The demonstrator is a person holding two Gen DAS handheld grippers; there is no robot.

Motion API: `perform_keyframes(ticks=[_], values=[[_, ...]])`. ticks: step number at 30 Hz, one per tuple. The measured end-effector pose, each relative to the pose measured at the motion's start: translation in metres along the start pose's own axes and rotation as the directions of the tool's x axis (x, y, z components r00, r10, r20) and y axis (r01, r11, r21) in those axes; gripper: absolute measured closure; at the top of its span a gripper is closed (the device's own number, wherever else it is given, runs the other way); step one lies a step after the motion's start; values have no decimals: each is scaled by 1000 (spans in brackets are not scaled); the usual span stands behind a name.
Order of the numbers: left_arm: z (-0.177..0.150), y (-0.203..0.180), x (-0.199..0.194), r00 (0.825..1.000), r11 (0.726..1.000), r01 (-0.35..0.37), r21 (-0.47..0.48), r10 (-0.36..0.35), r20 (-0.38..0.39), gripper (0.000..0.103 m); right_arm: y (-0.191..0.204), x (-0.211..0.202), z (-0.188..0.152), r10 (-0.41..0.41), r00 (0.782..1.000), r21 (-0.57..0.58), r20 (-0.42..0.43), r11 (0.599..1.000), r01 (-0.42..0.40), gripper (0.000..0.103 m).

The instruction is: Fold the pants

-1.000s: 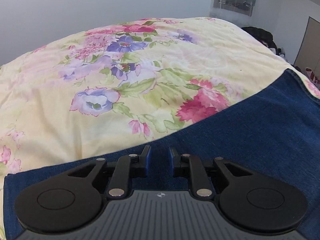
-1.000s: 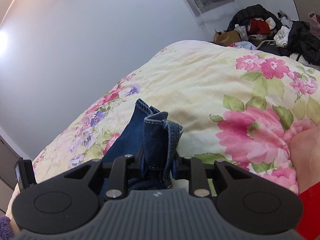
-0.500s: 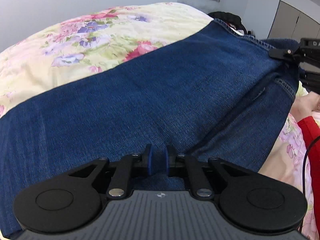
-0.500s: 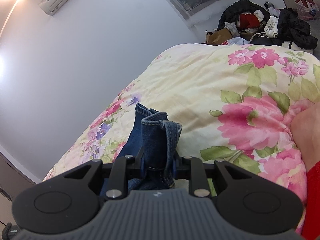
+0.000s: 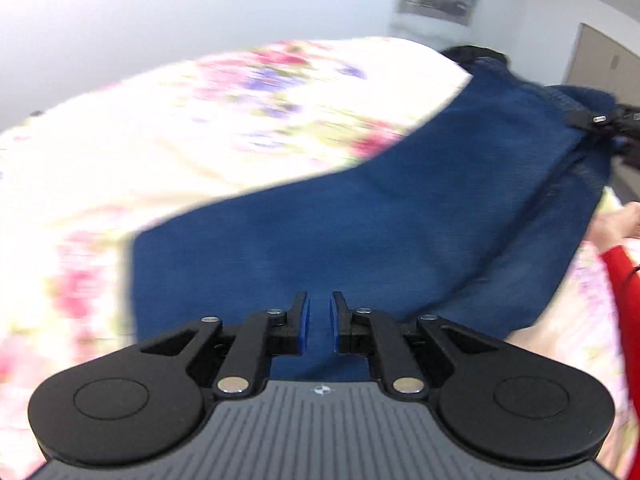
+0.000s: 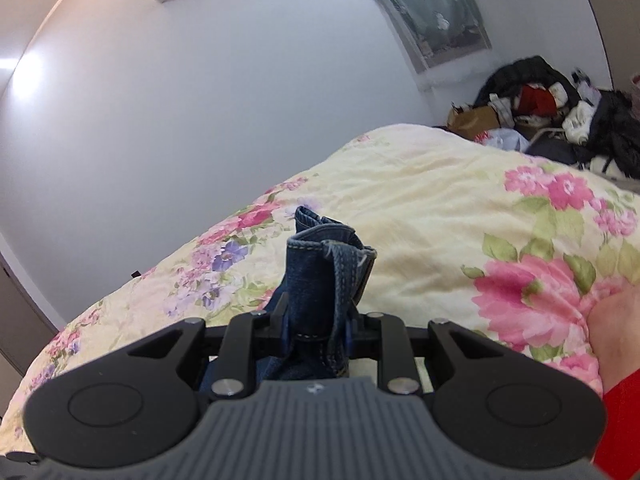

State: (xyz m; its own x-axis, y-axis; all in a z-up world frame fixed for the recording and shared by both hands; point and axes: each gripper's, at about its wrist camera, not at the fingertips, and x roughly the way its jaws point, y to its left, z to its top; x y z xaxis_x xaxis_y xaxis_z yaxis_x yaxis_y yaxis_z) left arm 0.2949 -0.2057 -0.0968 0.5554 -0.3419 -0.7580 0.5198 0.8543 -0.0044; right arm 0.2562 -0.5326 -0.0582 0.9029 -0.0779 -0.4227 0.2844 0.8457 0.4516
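Note:
Dark blue denim pants (image 5: 380, 220) lie stretched across a floral bedspread (image 5: 180, 140) in the blurred left wrist view. My left gripper (image 5: 319, 318) hovers over the near end of the pants, its blue-padded jaws a narrow gap apart and nothing visibly between them. My right gripper (image 6: 316, 326) is shut on a bunched, stitched edge of the pants (image 6: 324, 272), which sticks up between its fingers. The right gripper also shows at the far right of the left wrist view (image 5: 600, 122), holding the far end of the pants.
The bedspread (image 6: 440, 200) fills the bed, with a white wall behind. A heap of clothes and a box (image 6: 540, 116) lies beyond the far side of the bed. A hand and red sleeve (image 6: 616, 360) are at the right edge.
The left gripper's jaws have parted slightly and its view has swung, now showing the pants' near end and more bedspread. The right gripper has kept its hold and tilted upward.

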Motion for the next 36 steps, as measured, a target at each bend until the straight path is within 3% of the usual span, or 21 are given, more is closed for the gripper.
perform_keyframes(ticks=[4, 7, 14, 18, 22, 26, 28, 32, 33, 36], values=[[-4, 56, -39, 997, 996, -74, -43, 75, 33, 91, 56, -8, 8, 30, 999, -78, -13, 996, -31, 84], [-8, 91, -67, 995, 992, -76, -99, 81, 49, 91, 102, -8, 5, 58, 998, -140, -29, 988, -62, 84], [-34, 145, -97, 995, 984, -71, -161, 81, 62, 91, 208, 18, -45, 155, 977, -219, -143, 958, -184, 85], [-59, 163, -91, 998, 978, -44, -203, 53, 40, 91, 248, 51, -109, 197, 934, -211, -297, 941, -266, 85], [-78, 178, -83, 1000, 968, 4, -253, 3, 31, 91, 260, 80, -179, 179, 859, -191, -480, 934, -302, 91], [-86, 185, -76, 996, 948, 83, -309, -74, 43, 90, 259, 86, -207, 129, 840, -243, -528, 924, -295, 91], [-85, 188, -72, 991, 925, 132, -356, -118, 62, 80, 257, 89, -207, 118, 820, -241, -560, 924, -297, 88], [-78, 194, -72, 970, 852, 240, -464, -201, 133, 63, 269, 89, -200, 139, 769, -229, -623, 909, -350, 60], [-76, 196, -71, 965, 835, 263, -483, -217, 151, 56, 272, 85, -198, 140, 762, -237, -632, 901, -362, 57], [-65, 198, -66, 948, 792, 316, -522, -249, 198, 52, 275, 71, -185, 160, 751, -244, -641, 885, -397, 57]])
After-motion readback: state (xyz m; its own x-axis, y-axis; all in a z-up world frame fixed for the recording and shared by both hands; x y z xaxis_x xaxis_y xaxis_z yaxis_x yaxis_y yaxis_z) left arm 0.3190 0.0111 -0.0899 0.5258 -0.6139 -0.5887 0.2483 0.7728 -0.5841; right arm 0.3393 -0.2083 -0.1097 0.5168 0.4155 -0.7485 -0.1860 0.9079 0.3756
